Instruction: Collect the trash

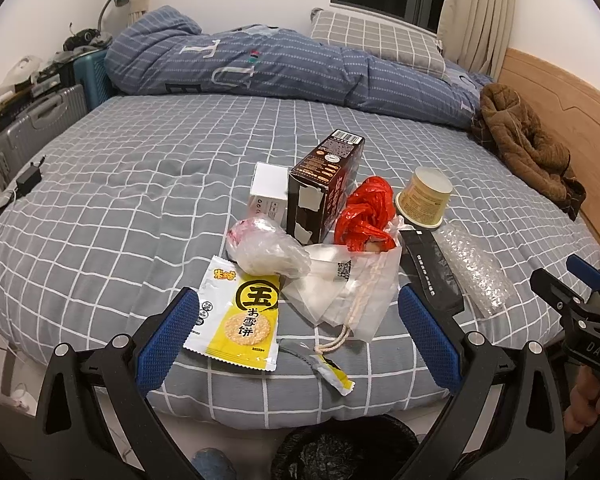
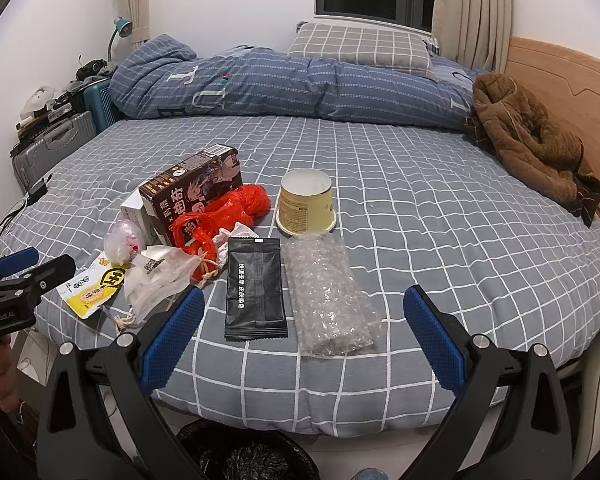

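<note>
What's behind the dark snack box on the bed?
A white box stands against the far side of the dark snack box, partly hidden by it in the right wrist view. Its lower edge is covered by a clear crumpled bag.

Grey white-checked bedsheet [image 2: 420, 220], red plastic bag [image 2: 228, 212], black sachet [image 2: 256, 288], yellow-white wrapper [image 1: 240, 316]

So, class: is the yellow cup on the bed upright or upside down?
Upside down. The yellow cup rests on its wide flared rim against the bed sheet, its narrower flat base facing up.

The black-lined bin [image 2: 244, 456] below the bed is cut off by the bottom edge.
</note>
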A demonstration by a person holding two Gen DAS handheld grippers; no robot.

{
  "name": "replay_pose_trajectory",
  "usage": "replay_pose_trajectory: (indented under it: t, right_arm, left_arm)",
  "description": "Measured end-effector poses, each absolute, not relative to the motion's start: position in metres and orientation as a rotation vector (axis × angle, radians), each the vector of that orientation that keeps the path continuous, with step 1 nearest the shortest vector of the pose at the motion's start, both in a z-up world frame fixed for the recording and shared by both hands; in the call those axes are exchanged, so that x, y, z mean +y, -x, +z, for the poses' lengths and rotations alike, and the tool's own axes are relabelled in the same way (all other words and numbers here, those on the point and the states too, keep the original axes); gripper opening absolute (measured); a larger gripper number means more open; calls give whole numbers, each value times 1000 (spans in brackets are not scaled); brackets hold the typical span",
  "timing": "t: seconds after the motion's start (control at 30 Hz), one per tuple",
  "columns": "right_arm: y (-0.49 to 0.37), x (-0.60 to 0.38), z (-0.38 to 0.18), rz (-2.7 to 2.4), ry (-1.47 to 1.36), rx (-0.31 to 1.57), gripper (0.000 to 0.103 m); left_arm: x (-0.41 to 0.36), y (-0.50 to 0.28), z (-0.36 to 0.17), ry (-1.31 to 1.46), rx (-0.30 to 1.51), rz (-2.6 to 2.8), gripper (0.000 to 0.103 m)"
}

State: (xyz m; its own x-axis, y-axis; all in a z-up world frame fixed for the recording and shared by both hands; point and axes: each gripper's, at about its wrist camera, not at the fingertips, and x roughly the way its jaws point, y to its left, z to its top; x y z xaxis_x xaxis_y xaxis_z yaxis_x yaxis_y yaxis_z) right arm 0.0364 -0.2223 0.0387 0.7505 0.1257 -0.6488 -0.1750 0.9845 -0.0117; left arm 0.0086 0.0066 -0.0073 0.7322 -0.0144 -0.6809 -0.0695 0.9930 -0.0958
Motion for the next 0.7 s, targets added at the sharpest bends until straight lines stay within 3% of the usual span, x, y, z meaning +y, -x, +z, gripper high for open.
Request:
replay_pose_trajectory:
  t: [0.7]
  right_arm:
    - [-38, -215, 37, 175, 80, 712, 96]
  left_arm:
    - [9, -17, -11, 122, 764, 34, 97]
